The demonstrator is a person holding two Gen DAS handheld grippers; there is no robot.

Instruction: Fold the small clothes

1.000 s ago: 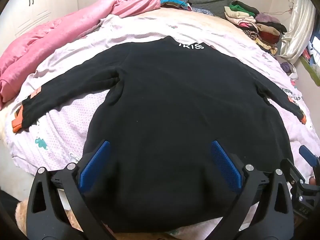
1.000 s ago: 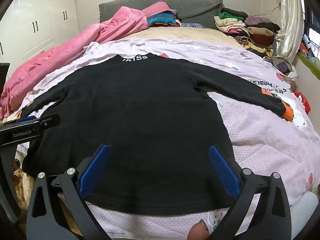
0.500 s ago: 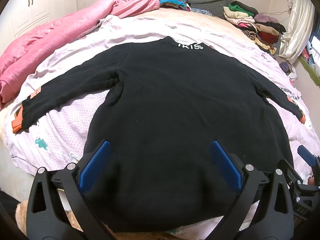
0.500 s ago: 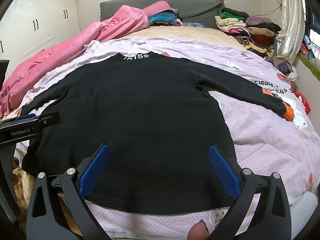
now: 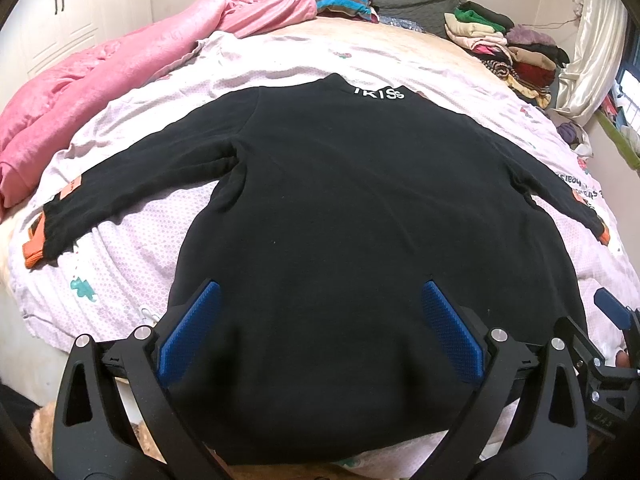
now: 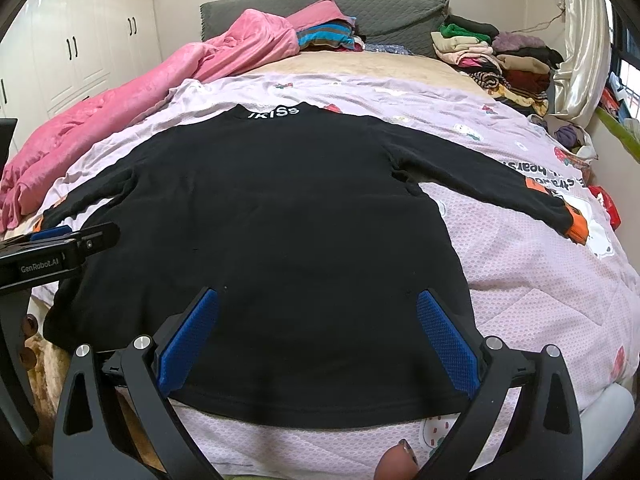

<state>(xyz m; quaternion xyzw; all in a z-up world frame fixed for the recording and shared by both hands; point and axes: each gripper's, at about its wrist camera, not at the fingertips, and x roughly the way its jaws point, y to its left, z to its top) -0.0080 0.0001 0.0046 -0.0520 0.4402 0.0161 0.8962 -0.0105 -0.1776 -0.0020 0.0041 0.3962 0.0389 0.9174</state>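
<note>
**A:** So what's laid out here? A black long-sleeved top is spread flat across the middle of the frame, back side up, sleeves stretched out to the left and right edges. It's a soft, matte, fleecy-looking knit. White lettering is stitched at the collar, and orange cuffs are seen at the sleeve ends, plus a small orange patch on the left-side sleeve.

**B:** Same top is seen from the right wrist view, hem running along the lower middle with a neat stitched edge. It's laid on a pale lilac quilt with a dotted, honeycomb-like print and cartoon patches.

**A:** And the tools? The left gripper is held wide apart, nothing clamped, its ribbed blue pads framing the lower body of the top.

**B:** The right gripper is spread wide too, nothing gripped, textured blue pads set over the hem area. Contact with the fabric can't be told.

**A:** Background stuff: a crumpled pink plush blanket is piled in the upper left, a grey quilted headboard is at the top centre, and a stack of folded clothes is heaped in the upper right.

**B:** White wardrobe doors with dark handles are seen far left.
</note>
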